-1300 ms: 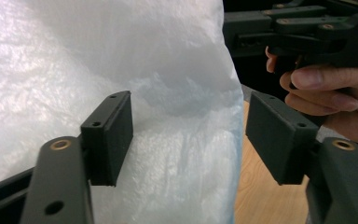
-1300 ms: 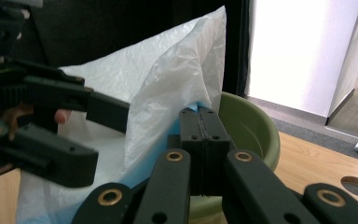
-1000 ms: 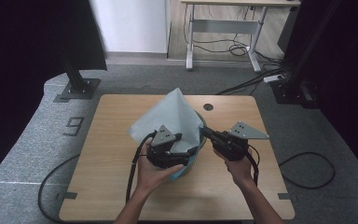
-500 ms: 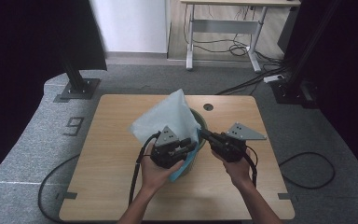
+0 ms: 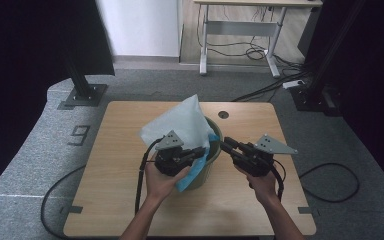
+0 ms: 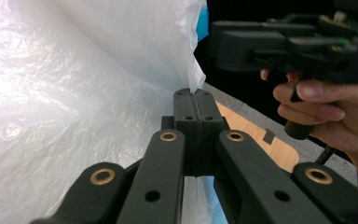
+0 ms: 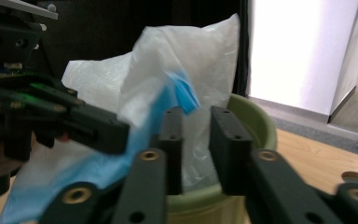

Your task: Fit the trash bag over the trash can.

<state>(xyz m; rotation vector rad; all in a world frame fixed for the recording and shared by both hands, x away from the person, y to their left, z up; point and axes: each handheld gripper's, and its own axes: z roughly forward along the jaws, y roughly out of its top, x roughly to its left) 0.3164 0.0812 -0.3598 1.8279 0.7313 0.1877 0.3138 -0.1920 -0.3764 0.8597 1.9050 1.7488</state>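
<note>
Two black handheld grippers are seen over a light wooden table (image 5: 110, 200). At the left, a thin white and blue plastic bag (image 5: 180, 122) is pinched between the closed jaws of the left gripper (image 6: 196, 100); it is draped over a round green plastic bin (image 7: 254, 123). At the right, the right gripper (image 7: 196, 123) is held with jaws narrowly parted beside the bag.

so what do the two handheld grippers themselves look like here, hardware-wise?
Both are matte black. The left gripper and right gripper each carry a grey three-cornered plate on top and trail a black cable across the wooden table. In the gripper views the jaws are flat black blocks on linkage arms with brass-coloured pivot pins and small screw holes. The forearms are bare, no sleeves in view.
</note>
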